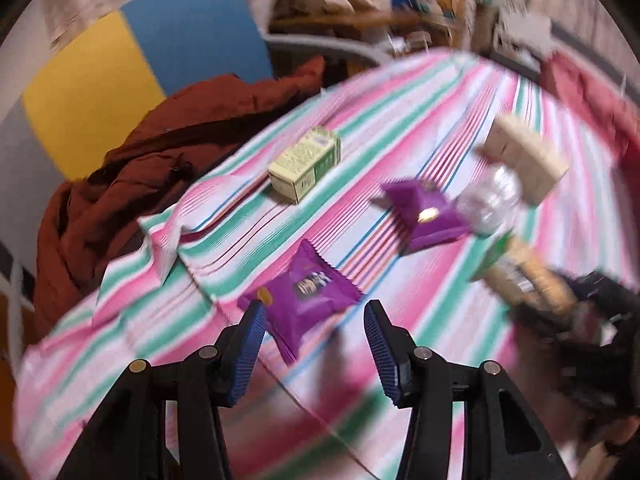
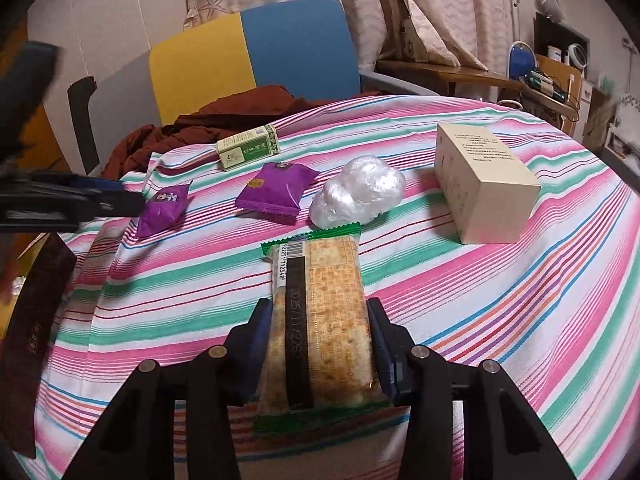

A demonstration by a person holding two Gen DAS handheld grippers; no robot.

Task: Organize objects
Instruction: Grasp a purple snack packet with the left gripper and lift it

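Right gripper [image 2: 318,330]: pads clamped on both long sides of a cracker packet [image 2: 320,320], which lies lengthwise between them over the striped cloth [image 2: 500,320]. Left gripper [image 1: 314,334]: jaws apart, nothing between them, poised just short of purple sachet 1 [image 1: 304,300]. Farther: purple sachet 2 [image 2: 276,192], then a crumpled clear plastic wad [image 2: 360,196] just beyond the packet's far end. Beige box [image 2: 480,188] to the right, small green box [image 2: 248,146] near the far edge.

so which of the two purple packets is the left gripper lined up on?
The purple packet just ahead of the open left gripper, nearest the cloth's edge. The other purple packet lies farther off, beside the clear plastic ball.
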